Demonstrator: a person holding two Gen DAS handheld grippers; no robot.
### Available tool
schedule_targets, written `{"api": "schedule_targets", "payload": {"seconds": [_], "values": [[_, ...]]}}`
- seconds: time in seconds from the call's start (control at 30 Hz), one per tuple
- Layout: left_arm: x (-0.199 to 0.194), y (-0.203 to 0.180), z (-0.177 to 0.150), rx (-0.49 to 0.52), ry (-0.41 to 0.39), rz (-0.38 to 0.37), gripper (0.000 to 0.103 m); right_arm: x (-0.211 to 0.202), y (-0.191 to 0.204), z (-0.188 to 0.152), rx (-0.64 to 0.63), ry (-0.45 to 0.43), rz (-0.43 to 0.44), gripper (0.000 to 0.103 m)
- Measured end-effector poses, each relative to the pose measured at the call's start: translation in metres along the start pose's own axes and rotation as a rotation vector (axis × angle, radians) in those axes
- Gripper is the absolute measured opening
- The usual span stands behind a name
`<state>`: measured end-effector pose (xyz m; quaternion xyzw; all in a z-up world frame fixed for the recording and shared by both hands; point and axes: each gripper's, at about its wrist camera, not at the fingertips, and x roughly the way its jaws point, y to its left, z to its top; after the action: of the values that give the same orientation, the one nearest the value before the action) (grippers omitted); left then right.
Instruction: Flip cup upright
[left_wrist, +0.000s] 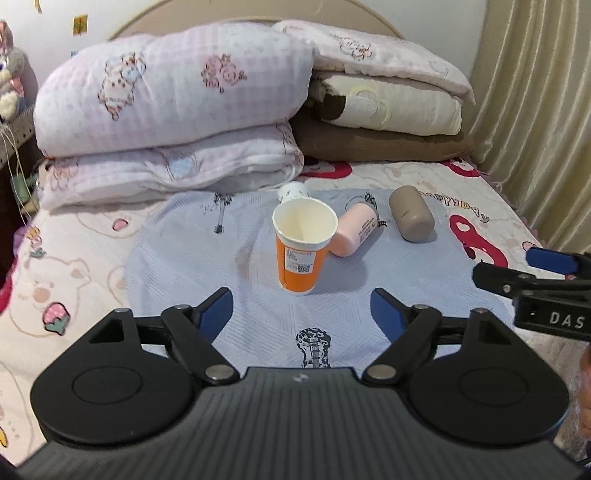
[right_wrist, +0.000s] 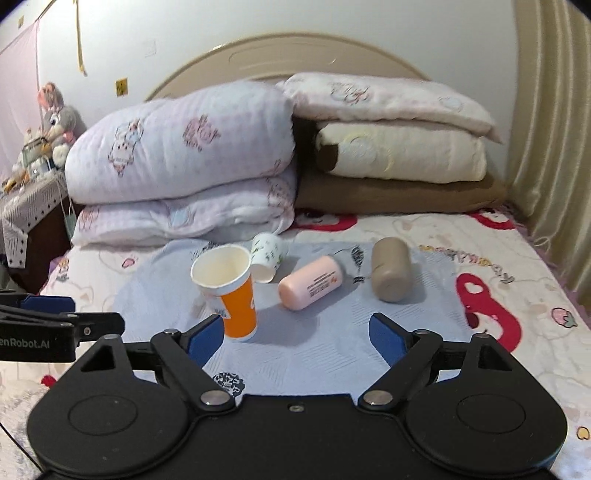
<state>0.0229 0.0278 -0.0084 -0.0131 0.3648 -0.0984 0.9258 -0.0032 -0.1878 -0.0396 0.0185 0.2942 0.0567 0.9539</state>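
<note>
Bedroom setting: a bed (left_wrist: 92, 236) with a cartoon-print sheet, folded quilts (left_wrist: 166, 107) stacked against the headboard, and a pale blue cloth (left_wrist: 207, 258) spread as the working area. Left wrist view: the left hand-held gripper (left_wrist: 301, 314) is released, its blue-padded fingers spread wide and grasping nothing. Directly ahead of it, between the lines of the two fingers and apart from both, an orange paper cup (left_wrist: 301, 251) stands upright with its mouth open to the camera. Beyond the cup lie a pink bottle (left_wrist: 352, 230) on its side, touching or nearly touching the cup's far-right flank, a taupe container (left_wrist: 410, 218) to the right, and a small white printed cup (left_wrist: 293, 192) tipped over behind. The right hand-held gripper (left_wrist: 517, 269) enters at the right edge. Right wrist view: the right hand-held gripper (right_wrist: 297, 334) is likewise spread and empty; the orange paper cup (right_wrist: 231, 291) stands just beyond its left finger, the small white printed cup (right_wrist: 267, 256) lying on its side further ahead-left. Judged stage: the orange cup appears righted and let go; if the printed cup is the remaining target, the next move calls for a reach past the orange cup without knocking it on the soft bedding.
</note>
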Motion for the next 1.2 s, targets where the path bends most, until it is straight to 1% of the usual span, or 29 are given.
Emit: {"api": "schedule_targets", "payload": {"seconds": [0.07, 0.1, 0.17, 0.2, 0.27, 0.3, 0.47, 0.63, 0.77, 0.97, 1.07, 1.2], "values": [[-0.009, -0.003, -0.001, 0.007, -0.012, 0.0, 0.091, -0.008, -0.002, -0.001, 0.004, 0.002, -0.018, 0.092], [-0.013, -0.003, -0.001, 0.009, -0.016, 0.0, 0.093, -0.013, -0.003, -0.002, 0.005, -0.001, -0.03, 0.094], [-0.02, -0.005, -0.003, 0.01, -0.021, 0.008, 0.101, -0.018, -0.003, -0.003, 0.012, 0.005, -0.075, 0.098], [-0.022, -0.006, -0.003, 0.006, -0.019, 0.014, 0.103, -0.02, -0.003, -0.003, 0.015, 0.013, -0.095, 0.1], [-0.025, -0.006, -0.004, -0.01, 0.006, 0.03, 0.103, -0.022, -0.002, -0.004, 0.021, 0.04, -0.137, 0.1], [-0.025, -0.005, -0.003, -0.018, 0.018, 0.041, 0.103, -0.023, -0.003, -0.004, 0.022, 0.051, -0.144, 0.1], [-0.029, -0.006, -0.002, -0.03, 0.06, 0.109, 0.103, -0.028, -0.004, -0.006, 0.044, 0.084, -0.128, 0.1], [-0.037, -0.002, -0.004, -0.051, 0.066, 0.108, 0.103, -0.035, 0.001, -0.005, 0.027, 0.076, -0.128, 0.1], [-0.039, 0.0, -0.006, -0.06, 0.09, 0.113, 0.103, -0.04, 0.002, -0.005, 0.029, 0.073, -0.125, 0.1], [-0.033, 0.008, -0.004, -0.079, 0.13, 0.125, 0.103, -0.041, -0.001, -0.003, 0.046, 0.071, -0.117, 0.1], [-0.03, 0.011, -0.004, -0.083, 0.138, 0.146, 0.103, -0.04, 0.0, -0.003, 0.048, 0.076, -0.12, 0.1], [-0.027, 0.013, -0.003, -0.084, 0.148, 0.154, 0.103, -0.04, -0.001, 0.001, 0.06, 0.076, -0.112, 0.1]]}}
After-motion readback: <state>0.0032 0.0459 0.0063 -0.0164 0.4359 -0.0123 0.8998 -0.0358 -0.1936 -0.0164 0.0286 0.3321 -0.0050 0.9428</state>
